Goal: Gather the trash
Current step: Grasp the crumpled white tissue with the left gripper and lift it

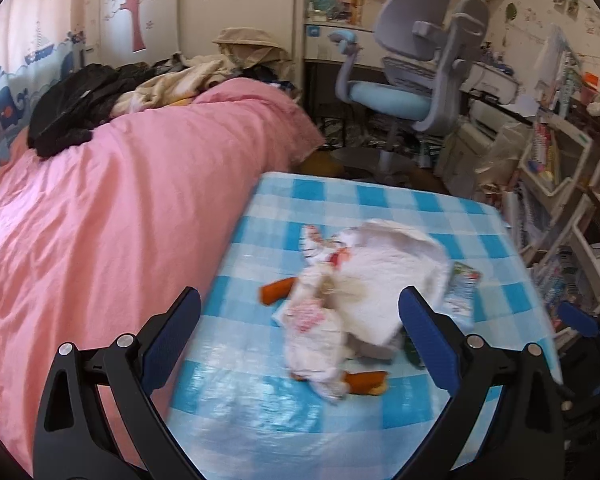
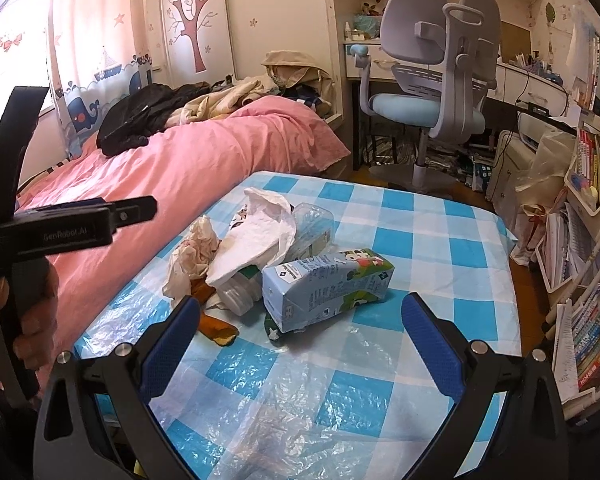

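Left wrist: left gripper (image 1: 300, 332) wide open, empty, hovering over trash pile (image 1: 352, 304) mid-table (image 1: 400, 200); pile dead ahead between fingers, long axis running front-left to back-right. Bed (image 1: 100, 208) tight against left edge.

Right wrist: right gripper (image 2: 300, 340) wide open, empty. Carton (image 2: 326, 290) just ahead, lying flat, long axis crosswise. Nearer than the left. Open room right.

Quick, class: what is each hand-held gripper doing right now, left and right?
Left hand-held gripper: open, holding nothing, above the trash pile.
Right hand-held gripper: open, holding nothing, near the milk carton.
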`<state>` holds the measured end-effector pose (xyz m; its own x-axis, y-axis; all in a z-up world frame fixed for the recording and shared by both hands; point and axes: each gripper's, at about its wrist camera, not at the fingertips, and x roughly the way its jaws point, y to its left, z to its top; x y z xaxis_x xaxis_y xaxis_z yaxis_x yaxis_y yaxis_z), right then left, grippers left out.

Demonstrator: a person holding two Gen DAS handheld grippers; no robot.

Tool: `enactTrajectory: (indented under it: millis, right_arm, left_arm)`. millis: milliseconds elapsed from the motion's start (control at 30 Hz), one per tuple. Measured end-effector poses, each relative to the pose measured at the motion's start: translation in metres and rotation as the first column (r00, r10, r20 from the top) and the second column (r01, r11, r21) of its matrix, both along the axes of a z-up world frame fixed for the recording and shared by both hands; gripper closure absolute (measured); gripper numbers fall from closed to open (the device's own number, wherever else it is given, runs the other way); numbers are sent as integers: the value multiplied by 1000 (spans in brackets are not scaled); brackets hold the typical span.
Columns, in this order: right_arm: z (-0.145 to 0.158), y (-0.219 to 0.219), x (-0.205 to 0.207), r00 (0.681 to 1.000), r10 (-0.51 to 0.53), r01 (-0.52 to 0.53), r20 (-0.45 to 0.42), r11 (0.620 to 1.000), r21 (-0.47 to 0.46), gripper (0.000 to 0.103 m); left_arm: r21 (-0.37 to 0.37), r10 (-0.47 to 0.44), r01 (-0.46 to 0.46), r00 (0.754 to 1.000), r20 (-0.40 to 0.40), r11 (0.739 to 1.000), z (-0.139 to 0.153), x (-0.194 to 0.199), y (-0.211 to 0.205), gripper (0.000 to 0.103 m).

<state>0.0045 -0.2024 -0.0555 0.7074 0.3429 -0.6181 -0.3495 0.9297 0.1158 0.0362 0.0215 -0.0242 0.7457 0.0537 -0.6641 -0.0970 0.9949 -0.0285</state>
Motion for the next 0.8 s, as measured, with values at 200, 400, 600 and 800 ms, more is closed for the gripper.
enactTrajectory:
  millis: [200, 400, 600, 800]
  right_arm:
    - [-14, 3, 5, 993, 62, -58, -97, 997, 44, 7]
    - [-27, 35, -2, 970, 193, -194, -147, 981, 4, 7]
    - [-45, 54, -4, 943, 263, -268, -203, 963, 3, 7]
    - [-55, 73, -3, 920, 324, -332, -219, 943, 2, 7]
  left_arm:
    - [-24, 20, -21, 998, -66, 999, -13, 5, 30, 12]
    - [-32, -67, 62, 979, -194, 998, -44, 17, 16, 16]
    - [99, -94, 118, 971, -219, 988, -64, 33, -15, 17]
    - [47, -34, 46, 974, -223, 998, -72, 49, 5, 32]
